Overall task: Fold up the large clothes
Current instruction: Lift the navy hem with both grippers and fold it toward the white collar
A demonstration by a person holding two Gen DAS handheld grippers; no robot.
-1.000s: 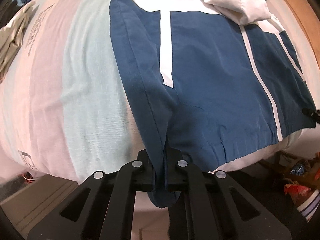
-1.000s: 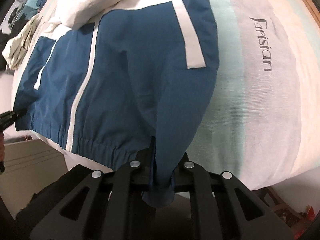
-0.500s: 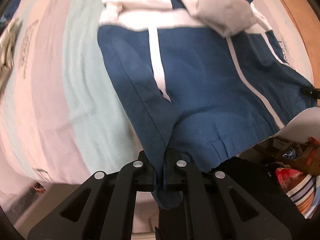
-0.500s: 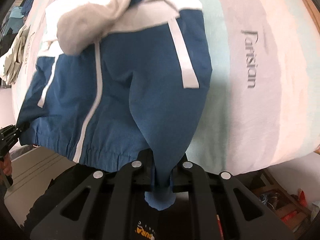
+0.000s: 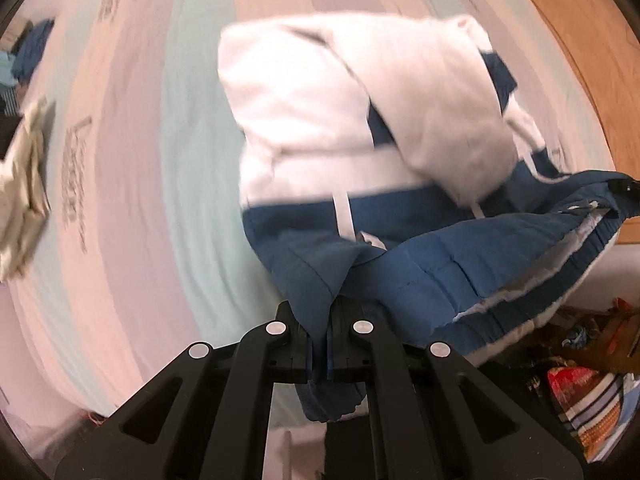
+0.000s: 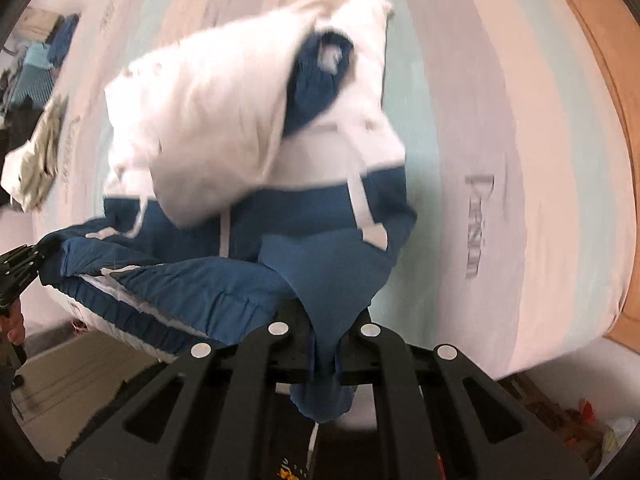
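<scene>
Striped bedsheet (image 5: 160, 200) fills both views; hooded jacket (image 5: 360, 128), navy below and white above, lies on it toward 12 o'clock from both grippers, white hood (image 6: 208, 120) farthest; the collar-to-hem length runs 12 to 6; hem (image 5: 500, 264) raised off the bed, strung crosswise between the two grips; left gripper (image 5: 319, 354) clamped on the hem corner at 6 o'clock; right gripper (image 6: 324, 354) likewise pinching its corner; judgement: both corners equally near, next carry the hem toward 12 over the body.
</scene>
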